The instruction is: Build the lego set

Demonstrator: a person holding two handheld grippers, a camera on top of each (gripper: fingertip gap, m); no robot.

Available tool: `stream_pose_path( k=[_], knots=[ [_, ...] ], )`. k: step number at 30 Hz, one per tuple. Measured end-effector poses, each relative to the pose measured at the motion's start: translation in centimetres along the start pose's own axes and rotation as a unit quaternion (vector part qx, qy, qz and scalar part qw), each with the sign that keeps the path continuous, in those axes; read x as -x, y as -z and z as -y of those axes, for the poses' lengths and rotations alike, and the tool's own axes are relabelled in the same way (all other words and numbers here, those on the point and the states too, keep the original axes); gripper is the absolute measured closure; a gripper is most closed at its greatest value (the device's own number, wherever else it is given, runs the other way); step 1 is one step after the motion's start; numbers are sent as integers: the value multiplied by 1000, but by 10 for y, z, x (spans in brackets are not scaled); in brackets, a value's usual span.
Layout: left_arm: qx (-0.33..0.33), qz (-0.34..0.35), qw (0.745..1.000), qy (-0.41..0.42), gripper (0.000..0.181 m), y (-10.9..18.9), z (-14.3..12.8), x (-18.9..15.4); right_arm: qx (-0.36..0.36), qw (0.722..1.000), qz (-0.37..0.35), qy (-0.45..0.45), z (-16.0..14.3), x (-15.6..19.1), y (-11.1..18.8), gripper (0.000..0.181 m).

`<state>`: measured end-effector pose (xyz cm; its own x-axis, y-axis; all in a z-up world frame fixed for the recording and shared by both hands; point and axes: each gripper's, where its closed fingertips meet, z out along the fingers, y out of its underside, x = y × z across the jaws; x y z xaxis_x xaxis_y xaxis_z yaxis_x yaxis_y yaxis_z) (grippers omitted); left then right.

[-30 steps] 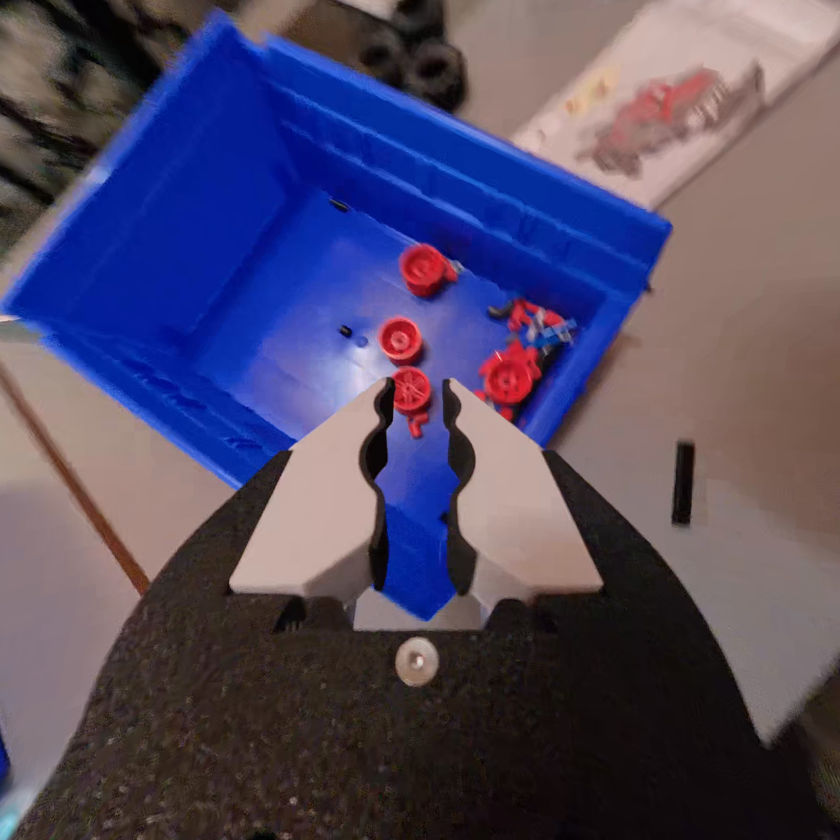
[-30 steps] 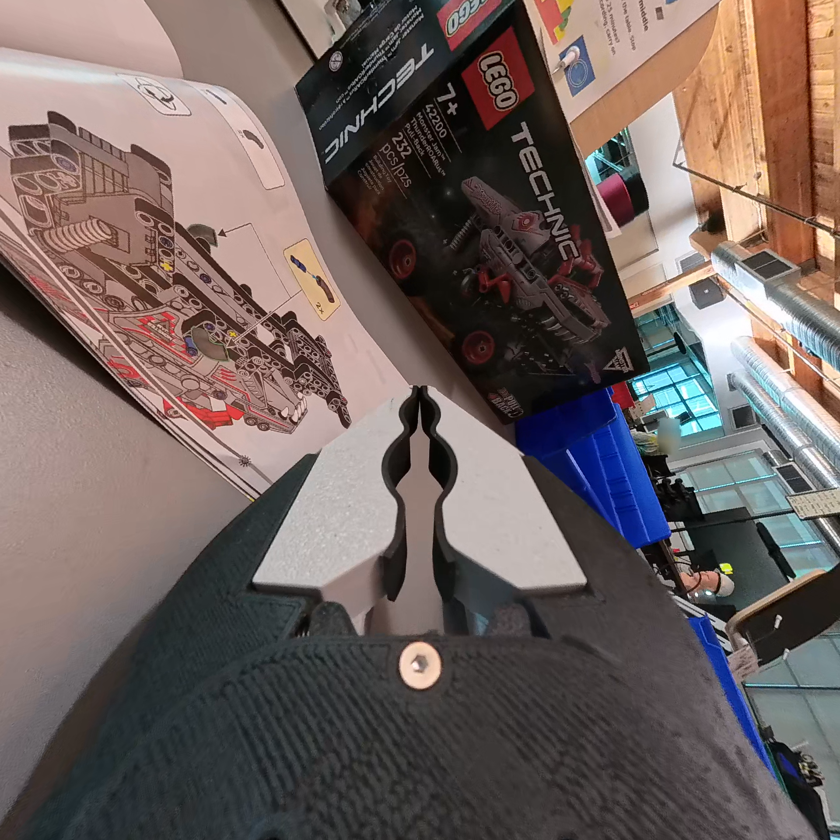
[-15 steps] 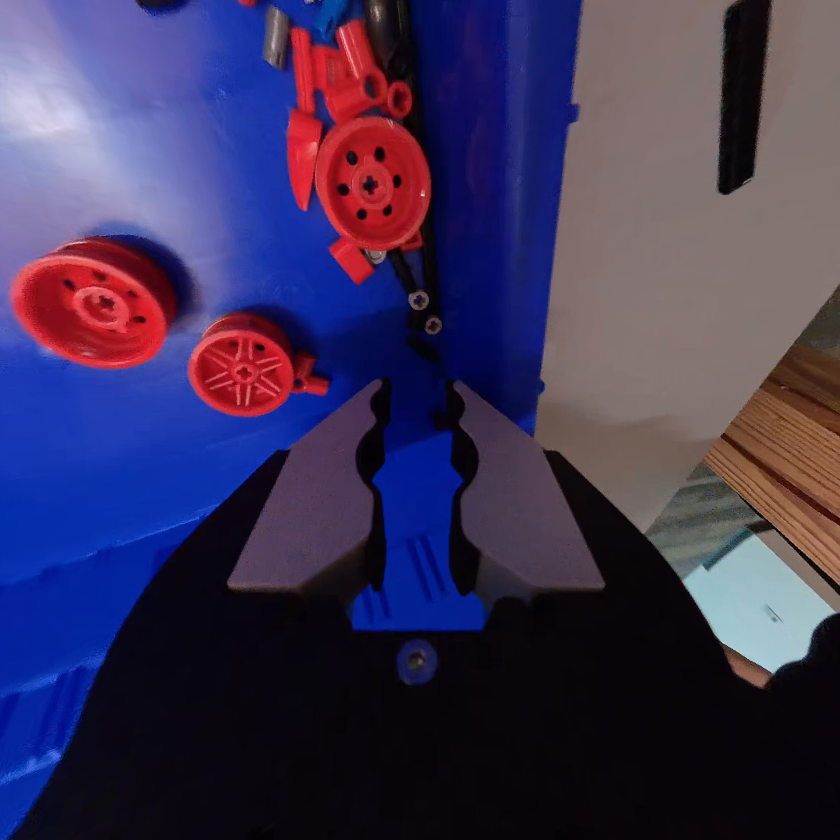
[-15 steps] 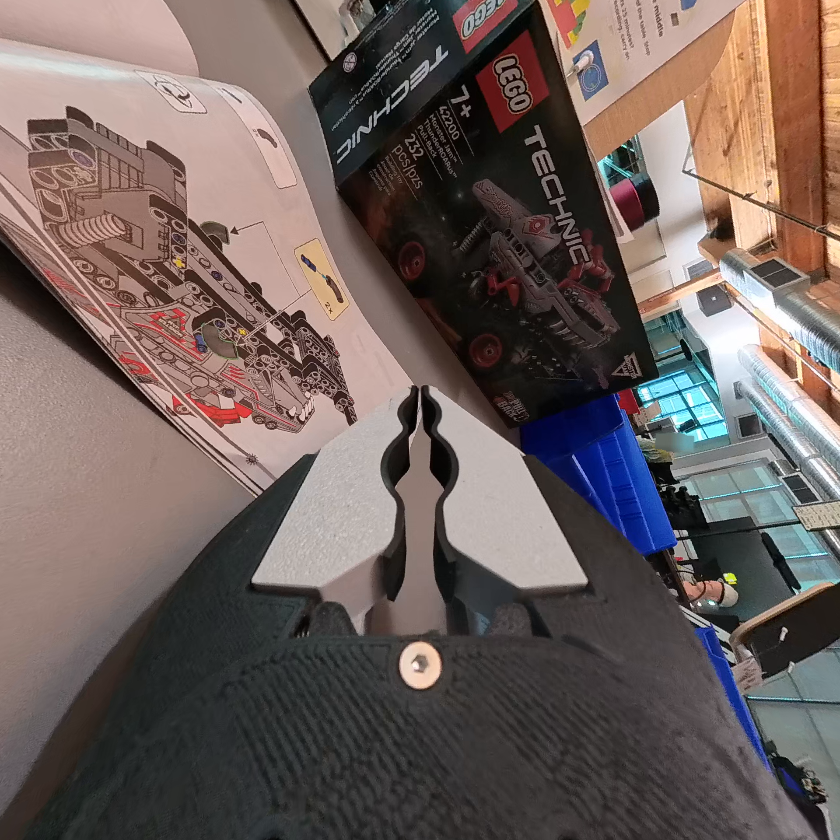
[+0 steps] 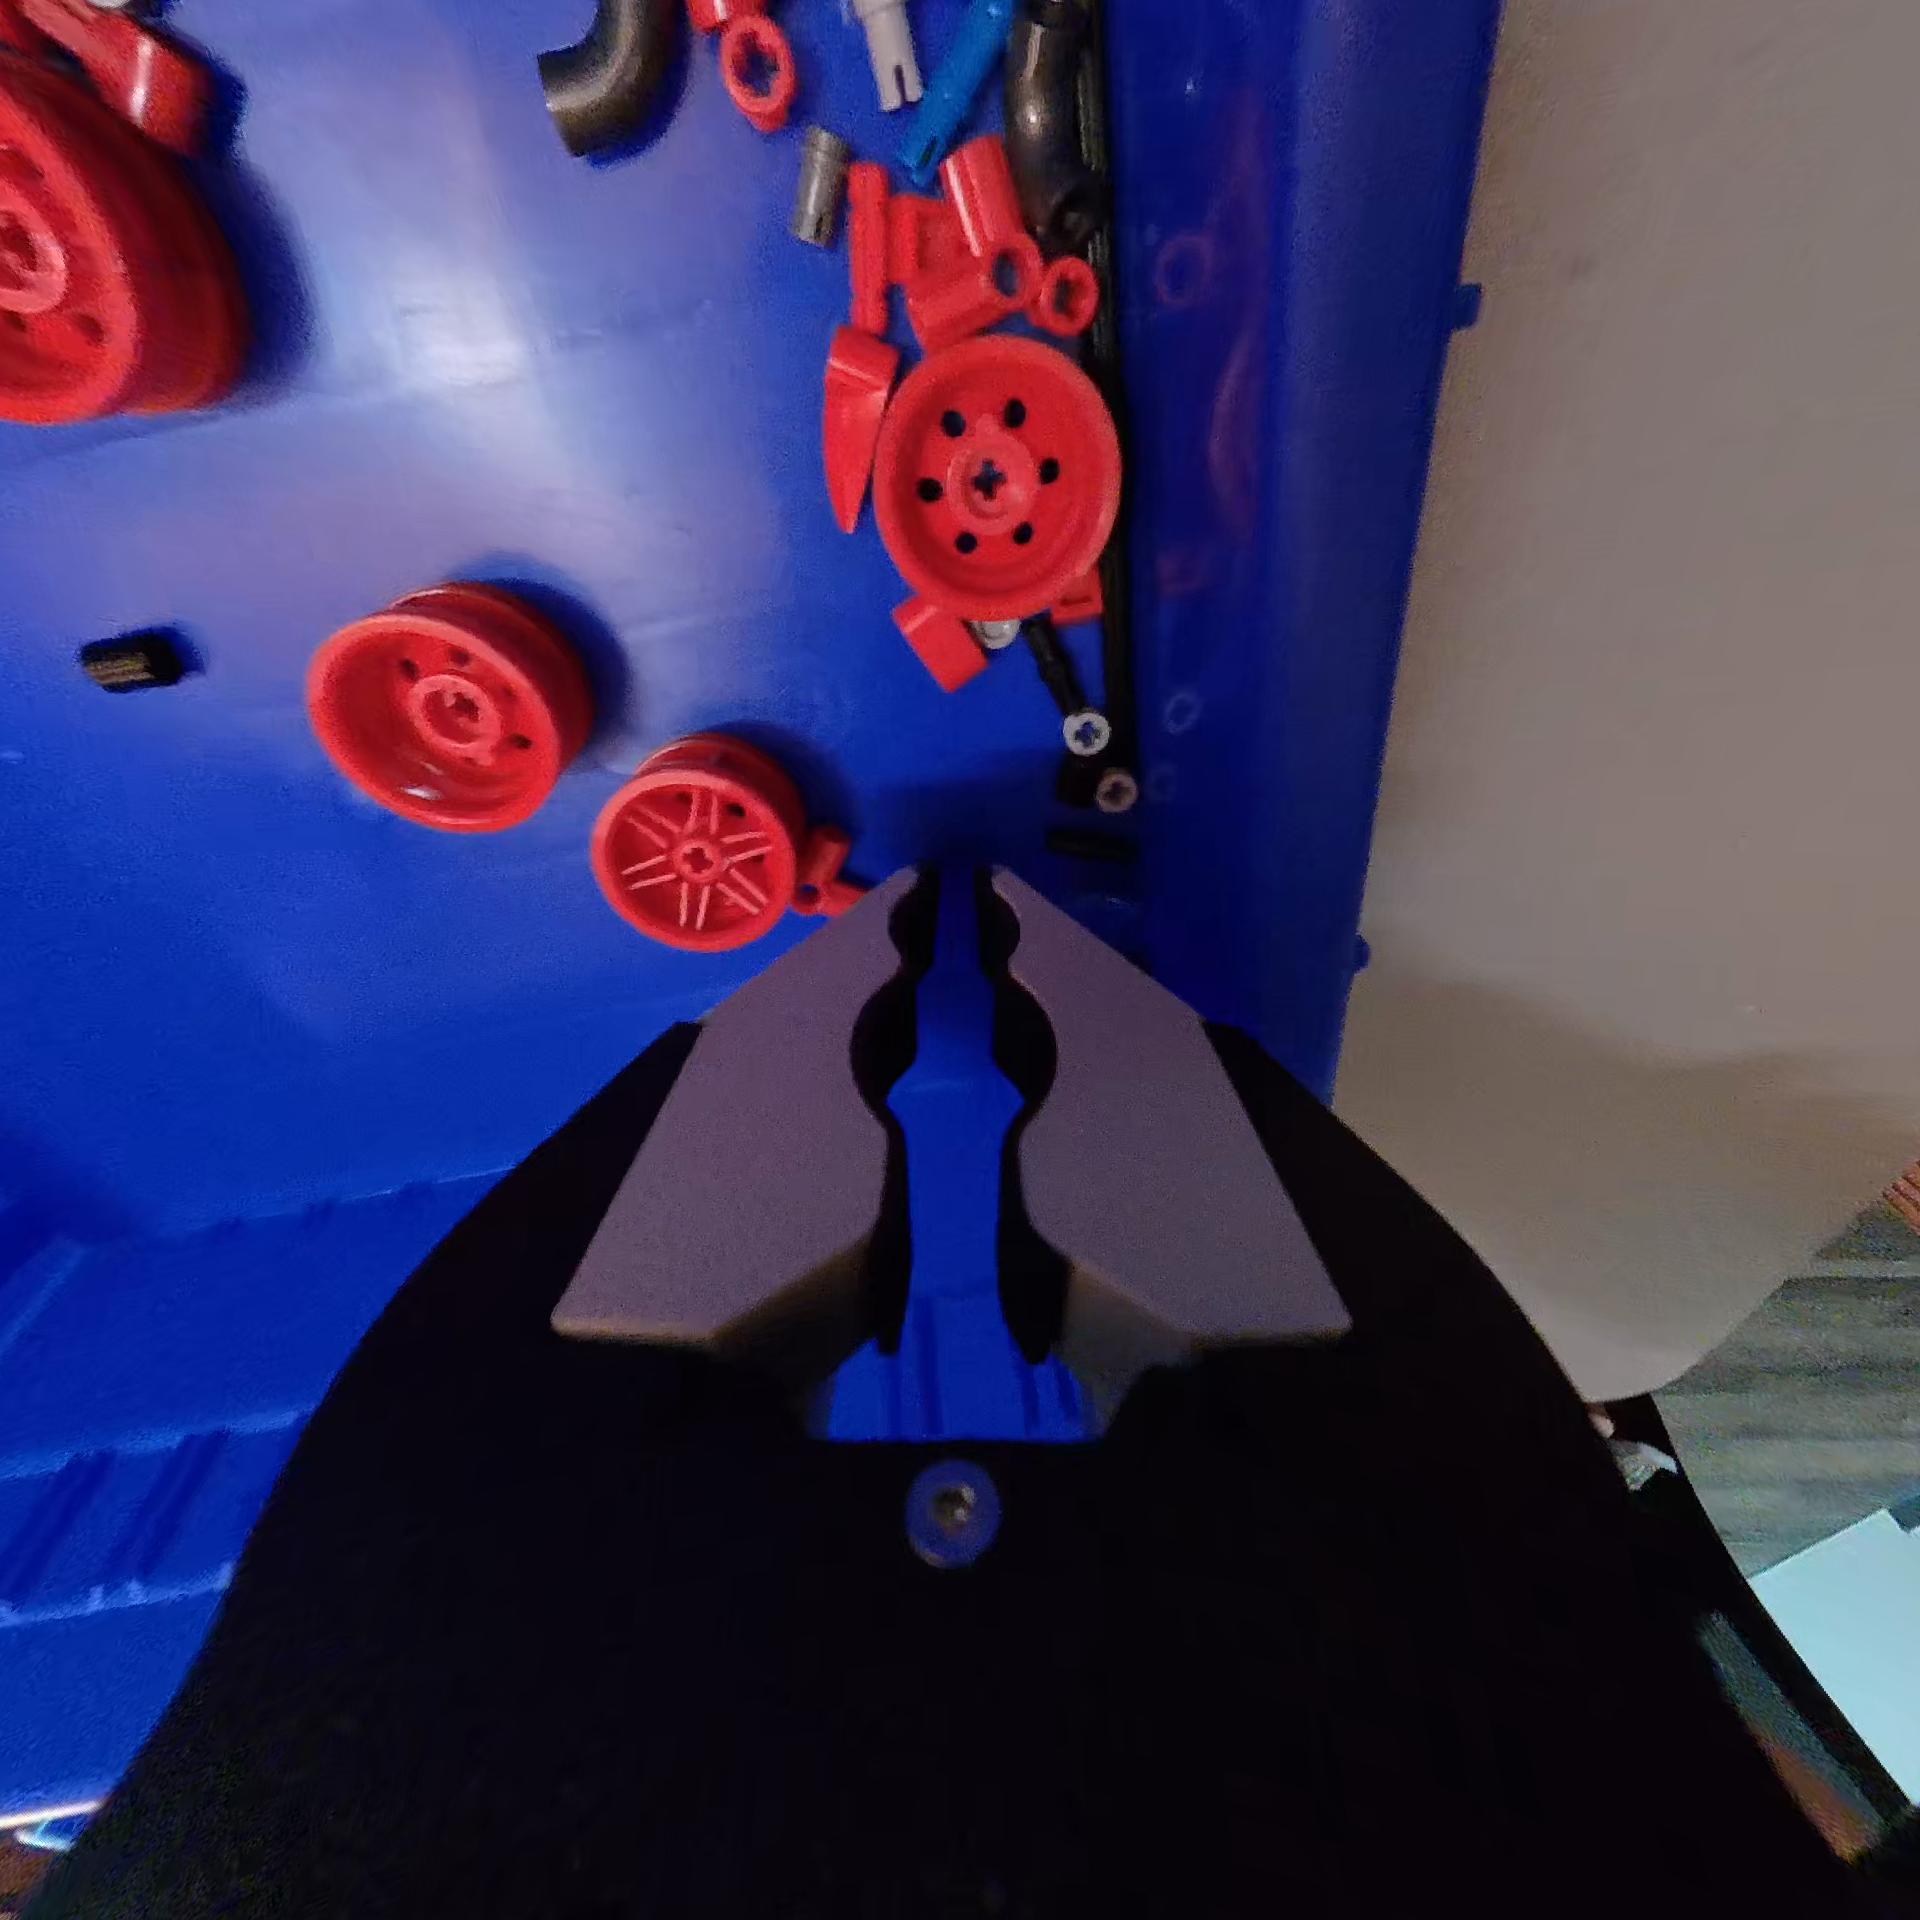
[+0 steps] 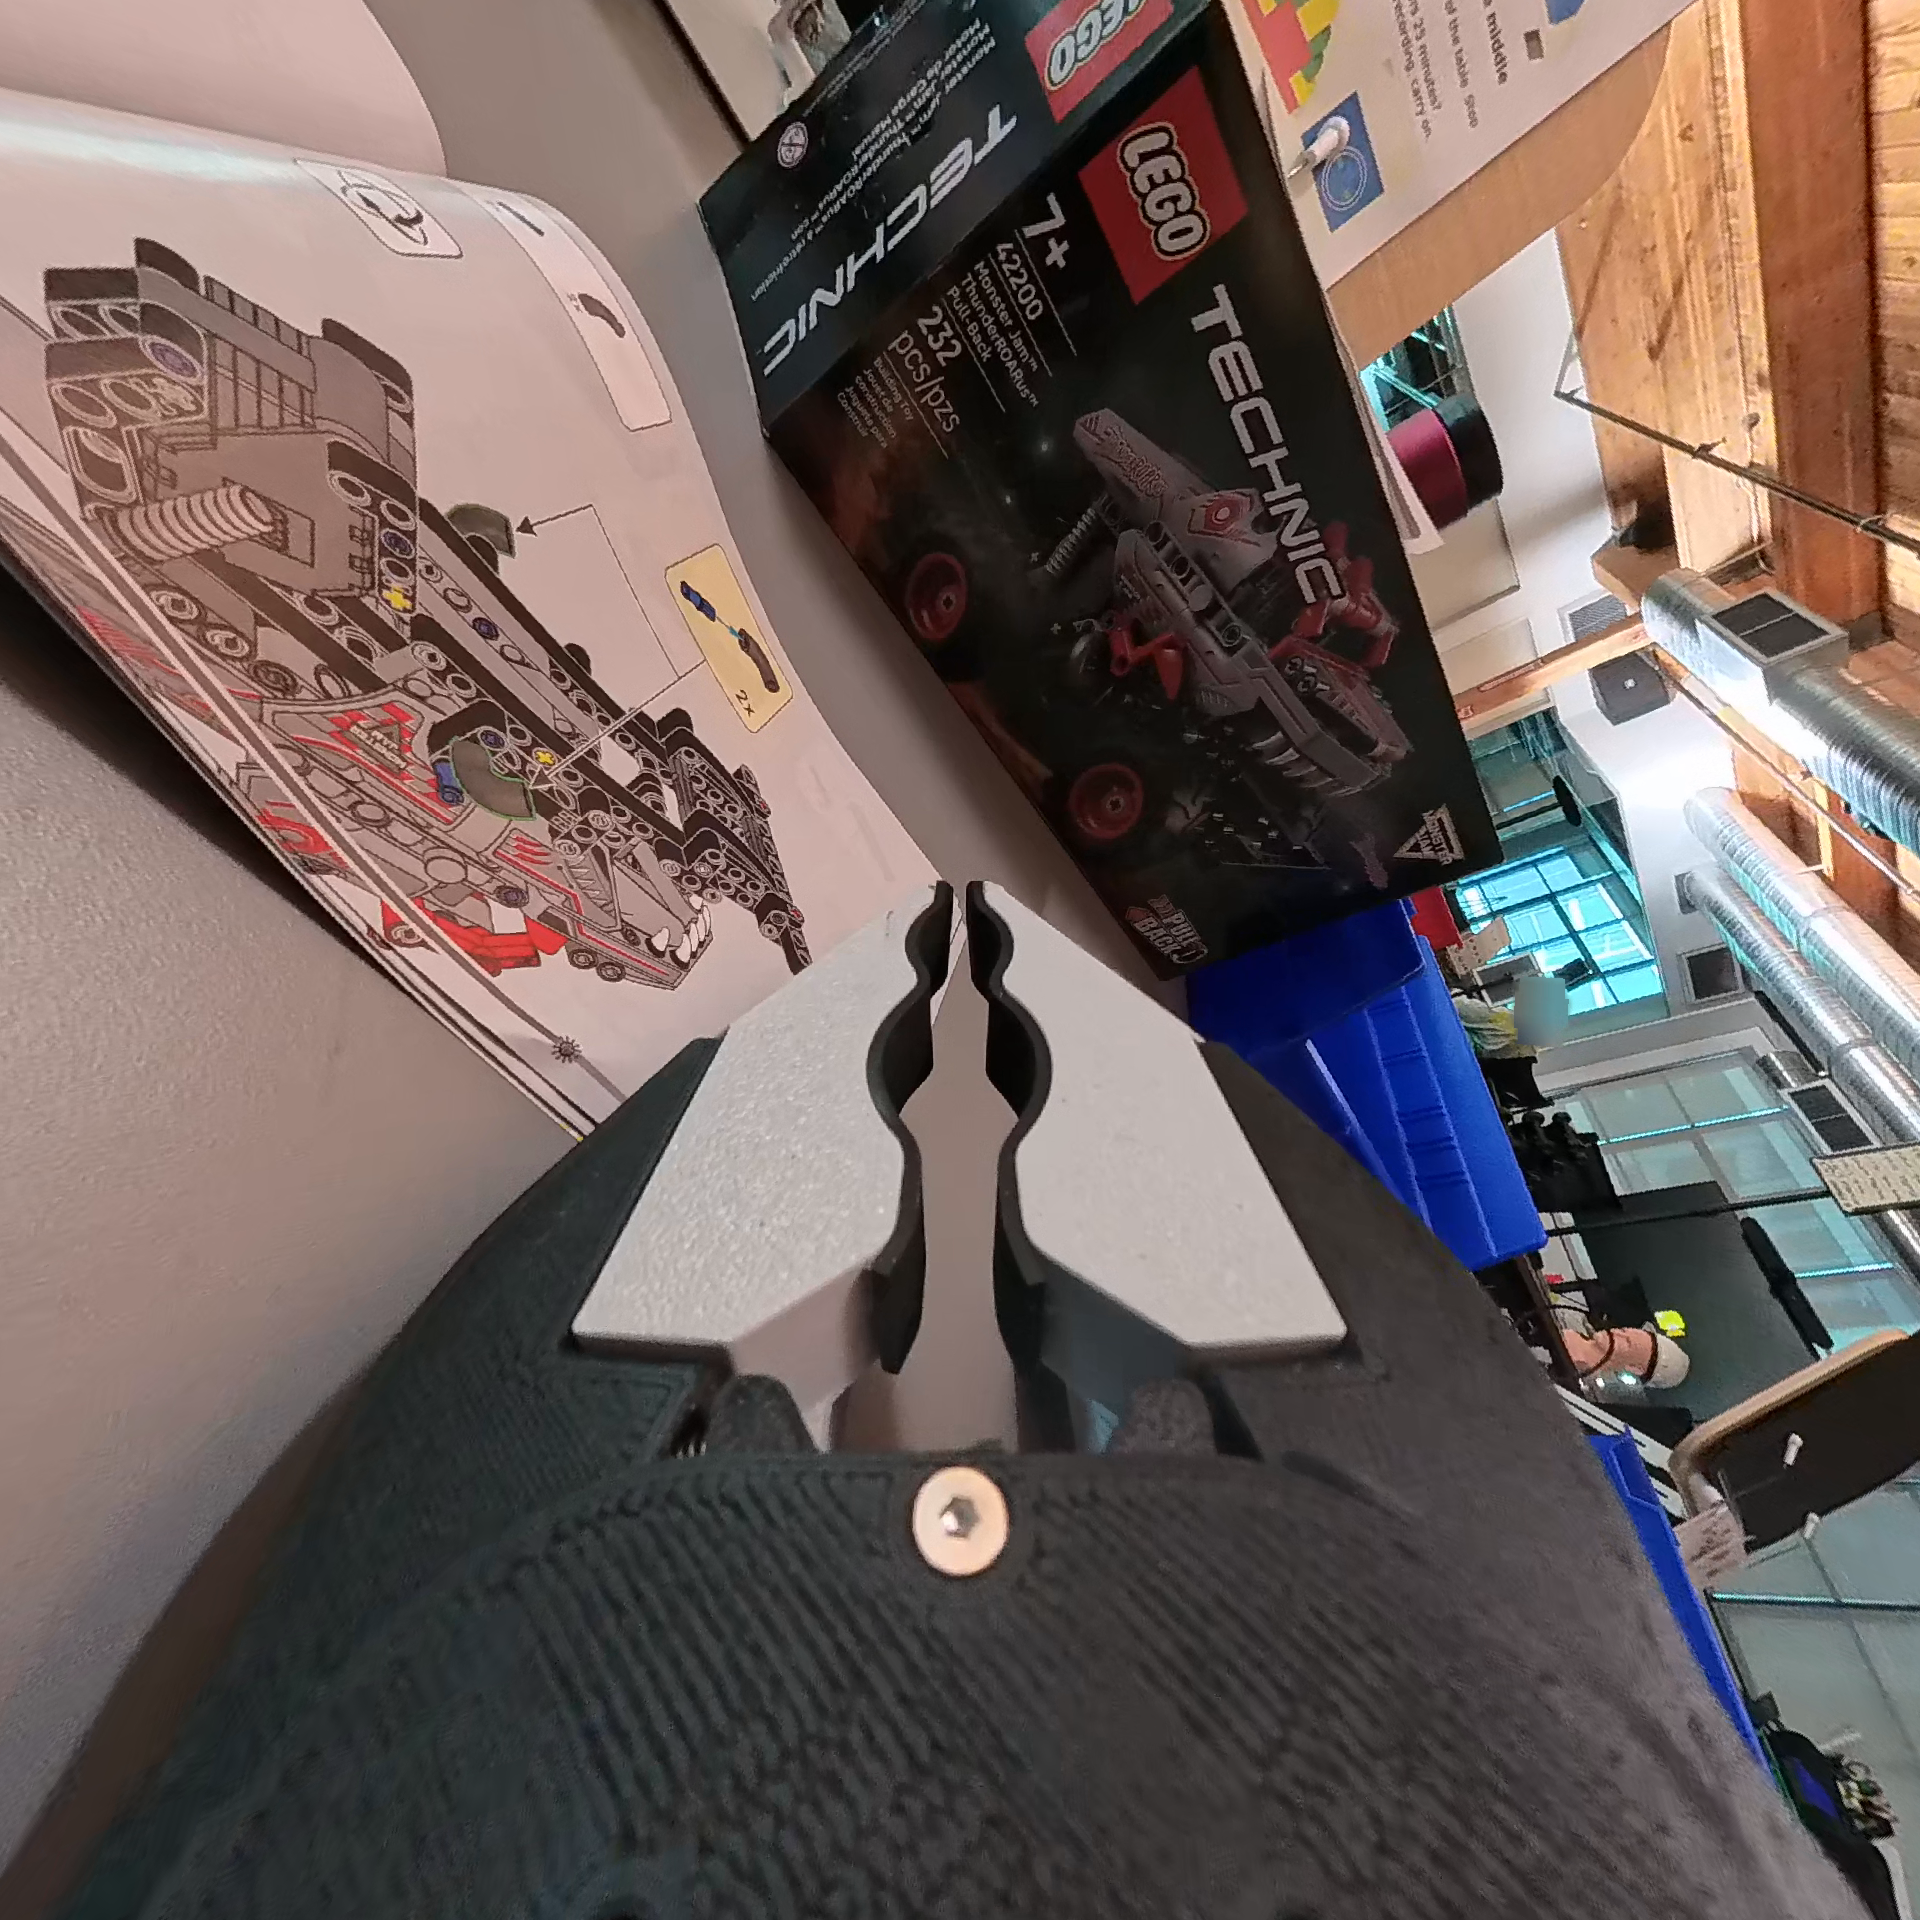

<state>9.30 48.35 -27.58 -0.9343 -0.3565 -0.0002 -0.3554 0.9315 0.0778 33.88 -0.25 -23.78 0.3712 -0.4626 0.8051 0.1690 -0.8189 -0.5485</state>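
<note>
Lego pieces lie loose in a blue bin (image 5: pixel 260 1091): a spoked red wheel (image 5: pixel 698 844) sits just left of the left hand-held gripper (image 5: pixel 956 883), whose tips stand narrowly apart, holding nothing. A second red hub (image 5: pixel 995 478) lies farther ahead by the bin's right wall. The right hand-held gripper (image 6: pixel 960 896), nearly closed and empty, points over the worktop (image 6: pixel 156 1039) toward the instruction booklet (image 6: pixel 644 665) and the set's box (image 6: pixel 1101 540).

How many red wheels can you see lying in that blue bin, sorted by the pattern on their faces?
Star-spoked red wheels: 1
Round-holed red wheels: 3
Total: 4
</note>
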Motion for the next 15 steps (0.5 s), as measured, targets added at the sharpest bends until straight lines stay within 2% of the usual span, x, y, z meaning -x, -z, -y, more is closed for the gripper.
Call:
stream_pose_path(
  k=[3,6,11,15],
  knots=[
    [4,-33,999,2,165,11,-5,-2,-2,1000,0,-1,0,0,0,180],
    [16,-132,991,32,158,13,-8,-25,-4,1000,0,0,1,0,1,179],
    [74,-155,971,165,162,2,-15,-28,-3,1000,-1,3,0,0,0,178],
    [67,-163,941,290,165,2,-5,-28,-3,1000,0,3,0,0,0,177]
  ],
)
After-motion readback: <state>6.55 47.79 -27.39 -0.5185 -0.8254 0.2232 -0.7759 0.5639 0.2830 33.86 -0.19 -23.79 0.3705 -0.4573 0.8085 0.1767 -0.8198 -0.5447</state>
